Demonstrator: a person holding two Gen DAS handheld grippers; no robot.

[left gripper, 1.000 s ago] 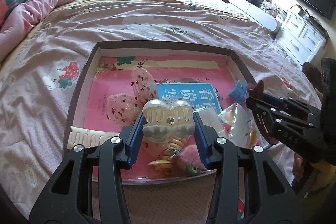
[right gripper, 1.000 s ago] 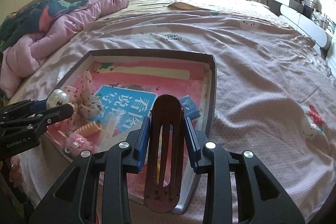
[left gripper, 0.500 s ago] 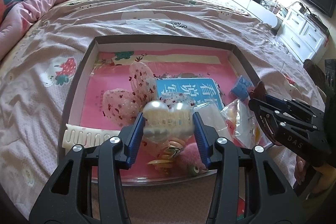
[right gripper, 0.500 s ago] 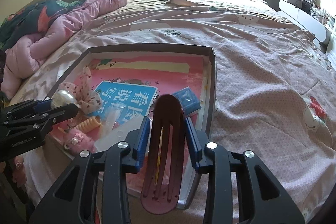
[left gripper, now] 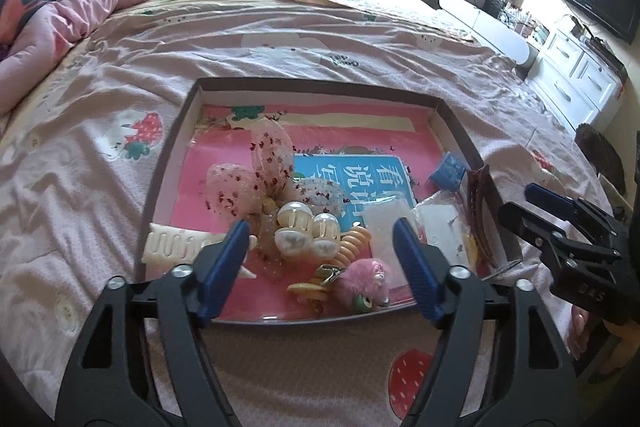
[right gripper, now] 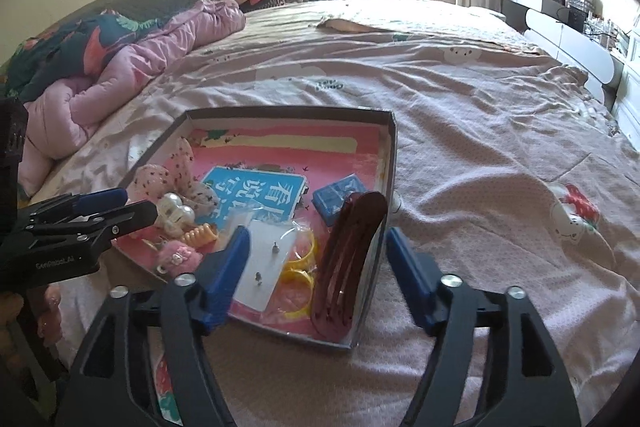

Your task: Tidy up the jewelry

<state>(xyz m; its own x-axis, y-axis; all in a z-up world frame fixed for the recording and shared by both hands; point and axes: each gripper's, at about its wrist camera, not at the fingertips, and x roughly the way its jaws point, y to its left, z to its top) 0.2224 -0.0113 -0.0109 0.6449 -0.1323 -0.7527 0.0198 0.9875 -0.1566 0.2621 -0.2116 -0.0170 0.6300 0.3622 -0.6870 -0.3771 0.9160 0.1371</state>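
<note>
Shallow dark-rimmed cardboard tray (left gripper: 168, 163) with a pink printed lining, resting on a bed covered by a pale pink strawberry-print sheet (left gripper: 320, 51).

Left hand-held gripper (left gripper: 320, 247) over the tray's near edge, blue pads spread and still opening, touching nothing. Pearly white double-domed claw clip (left gripper: 306, 231) lying loose in the tray between and beyond the pads, against a sheer pink speckled fabric bow (left gripper: 256, 179). Just beside it: an orange spiral hair tie (left gripper: 354, 241), a fluffy pink pompom charm (left gripper: 364, 285), a cream wavy-toothed plastic comb (left gripper: 176, 247) by the tray's left wall.

Right hand-held gripper (right gripper: 316, 267) above the tray's near right corner, pads wide apart and opening, clear of everything. Long dark maroon slotted hair clip (right gripper: 344, 259) between the pads but untouched, leaning tilted against the tray's right wall, lower end on the tray floor. Next to it: yellow plastic bangles (right gripper: 298, 287) in a clear bag, a white card with small studs (right gripper: 264, 263), a small blue patterned box (right gripper: 338, 199) farther in.

Blue printed booklet (right gripper: 256, 193) flat in the tray's middle.
</note>
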